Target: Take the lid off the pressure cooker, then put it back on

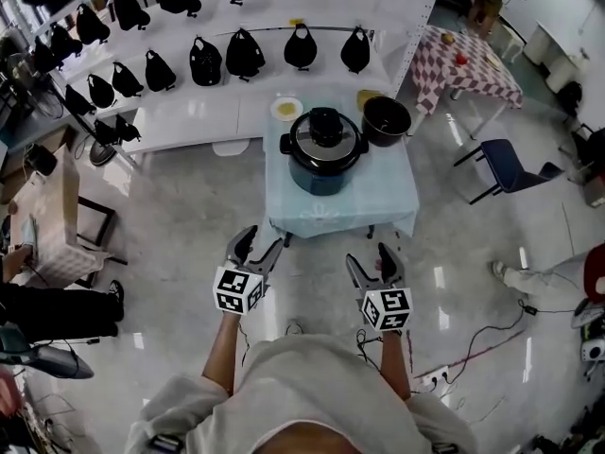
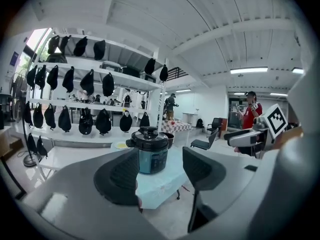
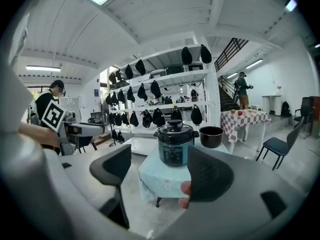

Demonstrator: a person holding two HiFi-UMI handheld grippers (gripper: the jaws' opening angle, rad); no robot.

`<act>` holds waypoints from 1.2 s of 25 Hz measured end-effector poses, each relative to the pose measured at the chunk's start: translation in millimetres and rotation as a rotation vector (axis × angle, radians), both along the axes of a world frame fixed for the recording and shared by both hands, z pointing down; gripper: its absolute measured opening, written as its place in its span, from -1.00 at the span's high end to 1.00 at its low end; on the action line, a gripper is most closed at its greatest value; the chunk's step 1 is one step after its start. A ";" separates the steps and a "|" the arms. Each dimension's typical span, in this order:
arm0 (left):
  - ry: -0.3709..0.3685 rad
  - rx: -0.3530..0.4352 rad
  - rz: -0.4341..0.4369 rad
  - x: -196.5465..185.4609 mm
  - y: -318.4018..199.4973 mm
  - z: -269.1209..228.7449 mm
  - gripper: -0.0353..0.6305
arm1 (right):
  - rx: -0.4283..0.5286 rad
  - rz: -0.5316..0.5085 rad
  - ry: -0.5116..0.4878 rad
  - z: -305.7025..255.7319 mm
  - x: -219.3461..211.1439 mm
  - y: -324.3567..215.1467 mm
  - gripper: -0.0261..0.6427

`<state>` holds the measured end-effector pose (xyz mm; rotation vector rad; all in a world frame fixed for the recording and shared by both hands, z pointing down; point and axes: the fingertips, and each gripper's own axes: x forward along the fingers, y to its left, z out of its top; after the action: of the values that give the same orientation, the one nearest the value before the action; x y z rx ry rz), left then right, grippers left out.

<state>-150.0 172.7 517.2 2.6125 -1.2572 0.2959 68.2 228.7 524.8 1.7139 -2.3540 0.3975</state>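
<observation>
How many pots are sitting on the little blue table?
2. The pressure cooker, lid on, stands near the middle of the table; an open black pot sits at the table's far right corner. Behind that pot, something yellow is half hidden.

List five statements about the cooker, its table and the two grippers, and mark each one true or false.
1. The lid sits on the pressure cooker. True.
2. The left gripper is shut on the lid's knob. False: its jaws stand apart and empty, well short of the cooker.
3. A black pot stands beside the cooker on the same table. True.
4. The right gripper holds the black pot. False: its jaws are apart with nothing between them.
5. The cooker's table is covered in red checks. False: it is covered in light blue.
</observation>
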 end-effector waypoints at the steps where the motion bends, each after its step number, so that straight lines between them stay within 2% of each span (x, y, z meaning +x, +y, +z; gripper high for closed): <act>1: -0.001 -0.001 0.004 1.6 -8.8 0.7 0.13 | -0.004 0.002 0.000 2.1 0.3 -6.1 -0.07; 7: -0.018 0.001 0.028 18.2 -53.6 9.2 0.13 | -0.028 0.019 -0.013 20.8 13.6 -40.4 -0.07; 13: -0.030 0.000 0.005 40.2 -110.0 14.9 0.13 | -0.035 -0.017 -0.025 32.6 30.0 -98.7 -0.07; 23: -0.041 0.001 -0.109 89.2 -243.5 1.2 0.13 | -0.039 -0.142 -0.044 24.1 74.6 -249.4 -0.07; 30: -0.048 -0.021 -0.192 110.8 -313.4 3.5 0.13 | -0.052 -0.236 -0.041 20.8 95.6 -333.1 -0.07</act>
<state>-39.2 -140.7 520.6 2.4572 -1.4987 0.3364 163.8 -104.4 545.6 1.3970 -2.5138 0.4512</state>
